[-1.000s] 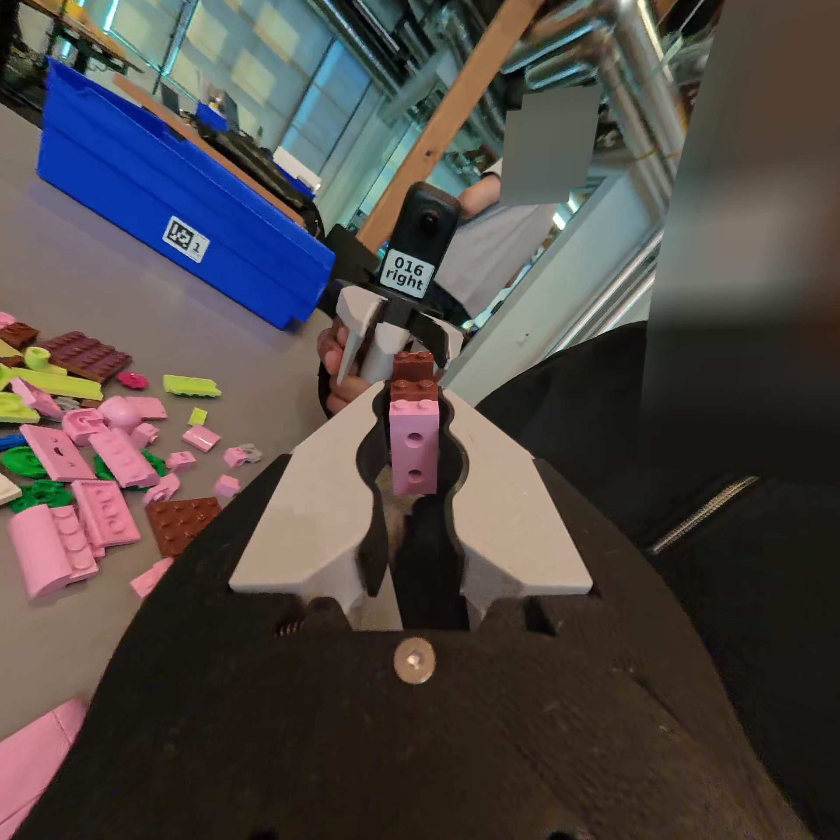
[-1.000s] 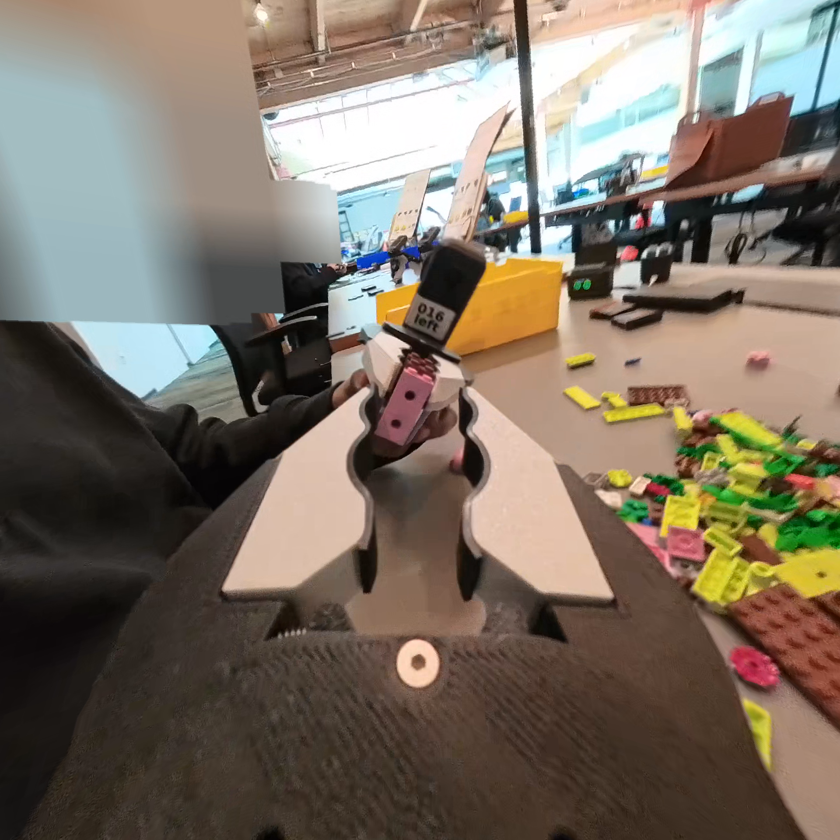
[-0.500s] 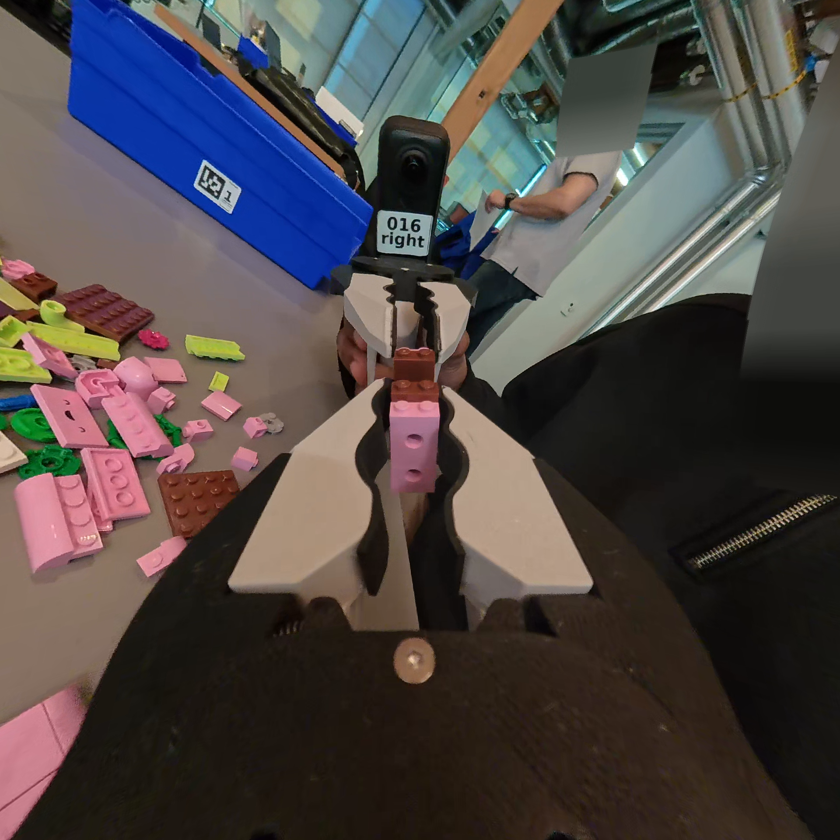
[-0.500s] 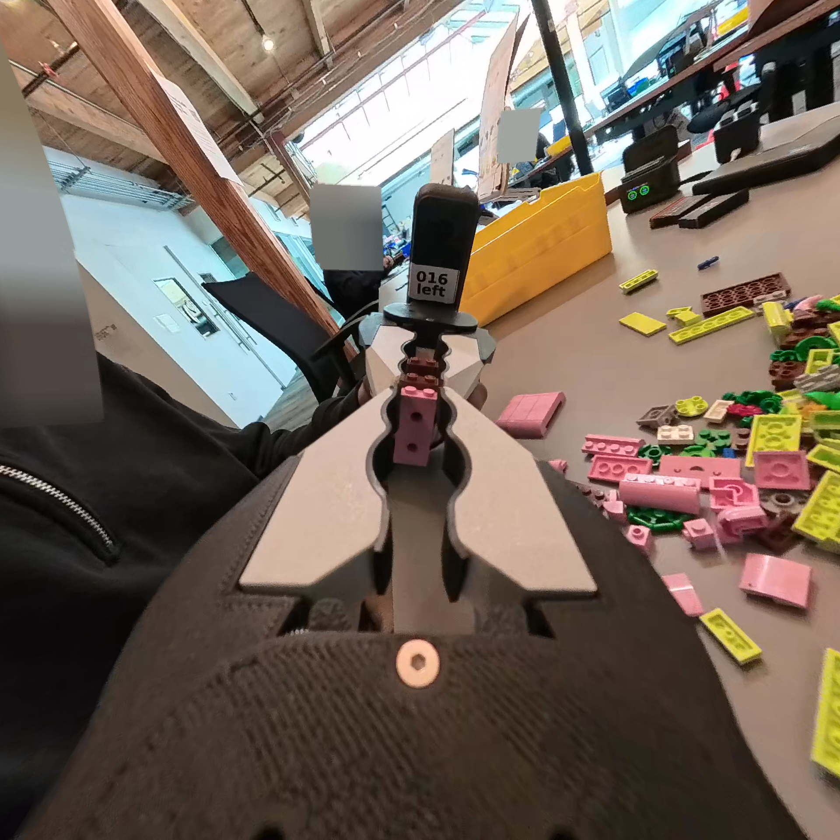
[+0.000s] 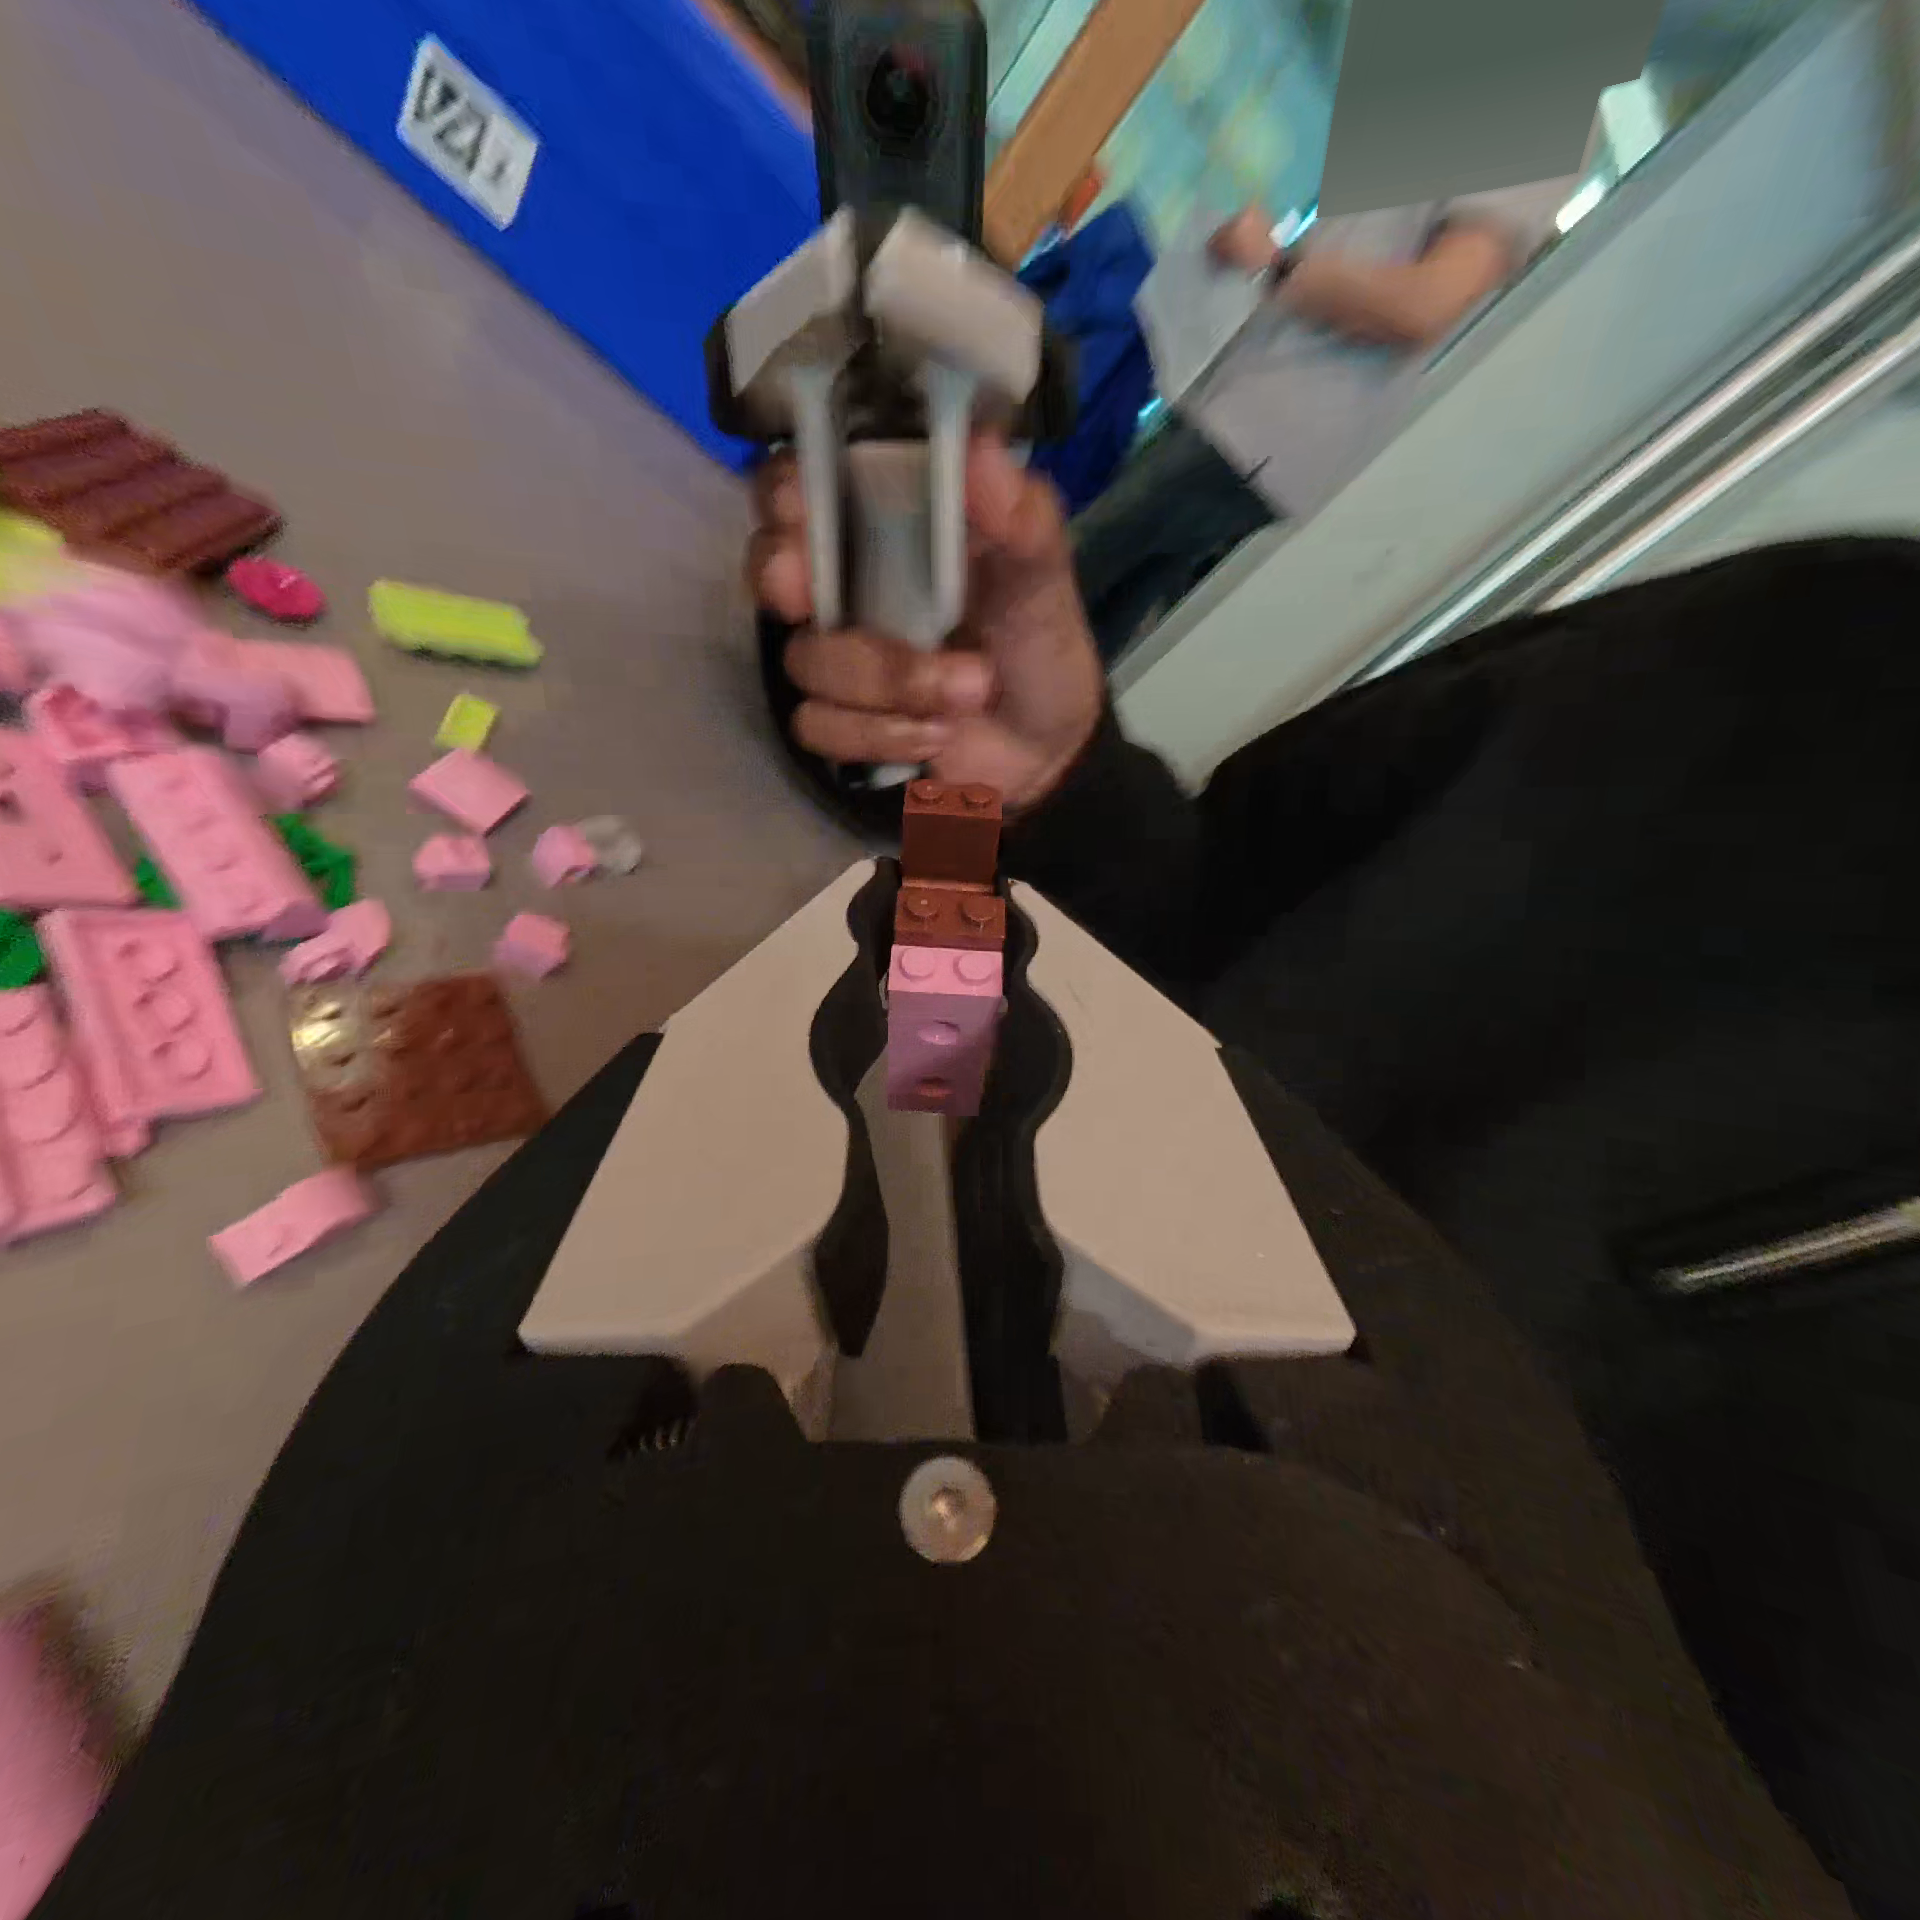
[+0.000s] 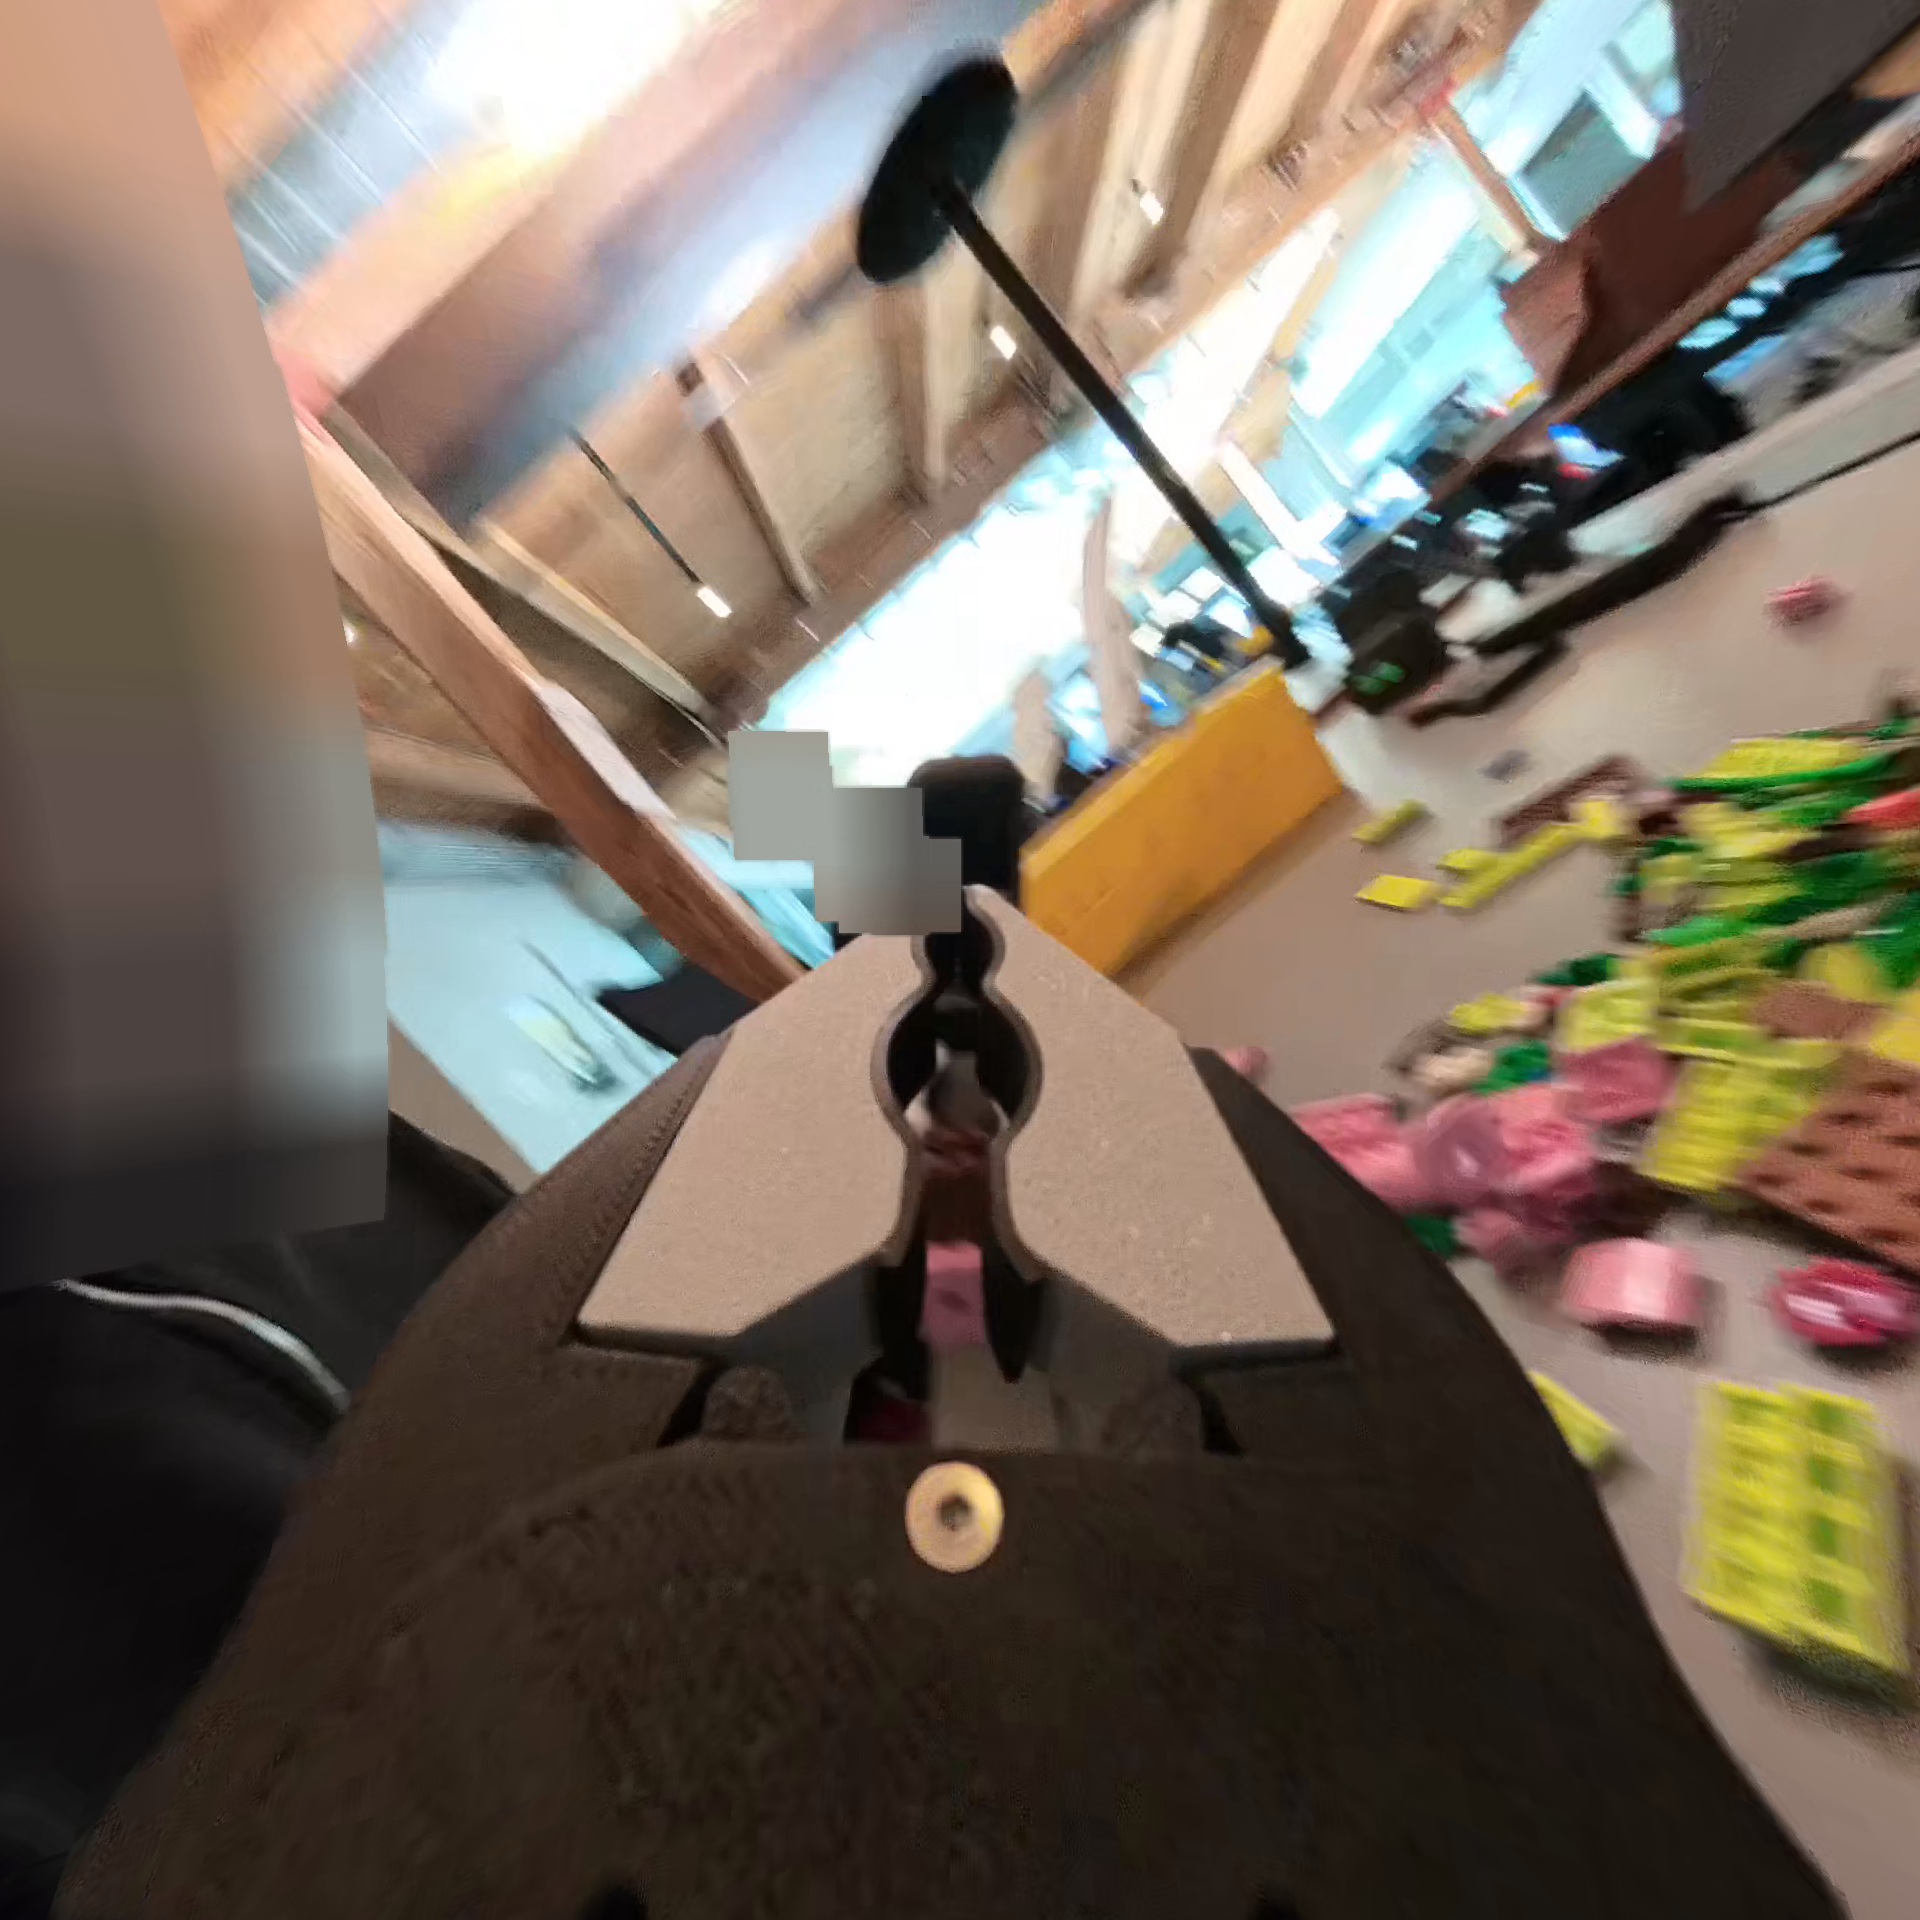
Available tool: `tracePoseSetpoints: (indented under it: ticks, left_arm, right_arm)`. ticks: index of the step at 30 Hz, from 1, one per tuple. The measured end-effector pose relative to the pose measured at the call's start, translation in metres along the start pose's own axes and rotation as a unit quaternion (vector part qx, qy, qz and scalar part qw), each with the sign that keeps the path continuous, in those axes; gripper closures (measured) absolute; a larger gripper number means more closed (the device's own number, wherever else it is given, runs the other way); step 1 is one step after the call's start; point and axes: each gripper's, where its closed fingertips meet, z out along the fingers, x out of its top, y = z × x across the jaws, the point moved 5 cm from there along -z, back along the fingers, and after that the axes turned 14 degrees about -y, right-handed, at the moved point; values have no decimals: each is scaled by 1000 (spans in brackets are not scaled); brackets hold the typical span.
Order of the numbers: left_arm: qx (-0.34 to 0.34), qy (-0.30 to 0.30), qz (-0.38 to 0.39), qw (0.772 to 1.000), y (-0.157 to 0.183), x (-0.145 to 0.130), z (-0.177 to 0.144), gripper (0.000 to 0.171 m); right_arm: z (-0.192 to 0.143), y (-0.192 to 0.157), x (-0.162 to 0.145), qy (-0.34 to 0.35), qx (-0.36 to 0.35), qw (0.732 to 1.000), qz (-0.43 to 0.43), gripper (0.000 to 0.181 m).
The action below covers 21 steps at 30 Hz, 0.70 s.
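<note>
Grey bench (image 5: 312,343) ran under both our claws, with a blue bin (image 5: 623,177) at its far left edge in the left wrist view and a yellow bin (image 6: 1174,821) far off in the right wrist view. Behind them stood timber beams and bright windows, all smeared by motion.

Our left claw (image 5: 948,914) was clamped on a small brick stack (image 5: 945,956): a pink brick (image 5: 943,1039) nearest the camera, then two brown bricks (image 5: 951,836) reaching past the tips. It hung in the air above the near right part of the bench.

Our right claw (image 5: 883,613) showed beyond the stack in that view, held in a hand (image 5: 935,675), its two grey fingers (image 5: 821,520) pointing down with a gap between them and nothing in it. It was apart from the stack, above and beyond it. In its own view the right claw (image 6: 961,925) looked nearly closed at the tips, so we could not tell its state for certain. Through the slot between its fingers we saw a blurred pink and brown shape, probably the stack.

Left of the left claw lay loose pieces: pink plates (image 5: 156,997), a brown plate (image 5: 416,1070), a lime plate (image 5: 452,623) and a larger brown plate (image 5: 135,499) farther off. In the right wrist view a blurred heap of lime, green and pink pieces (image 6: 1714,987) covered the right side of the bench.
</note>
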Motion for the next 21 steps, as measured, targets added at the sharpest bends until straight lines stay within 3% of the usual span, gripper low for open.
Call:
tracePoseSetpoints:
  ticks: [2,7,11,17,21]
  left_arm:
    - [-9,14,0,1000,2,5,-3,157]
    - [72,6,2,997,-14,1,-16,157]
    - [169,-40,11,985,-30,-6,-18,157]
    - [204,-82,24,975,-33,-12,-13,157]
    - [231,-115,34,966,-36,-17,-10,155]
  right_arm:
    - [0,-1,-3,-48,-64,995,-54,181]
    - [-9,8,-3,-88,-134,983,-88,181]
    - [-21,19,-2,-87,-154,982,-74,176]
    - [-15,26,-6,-114,-191,971,-90,166]
    - [-8,42,3,-173,-266,942,-110,156]
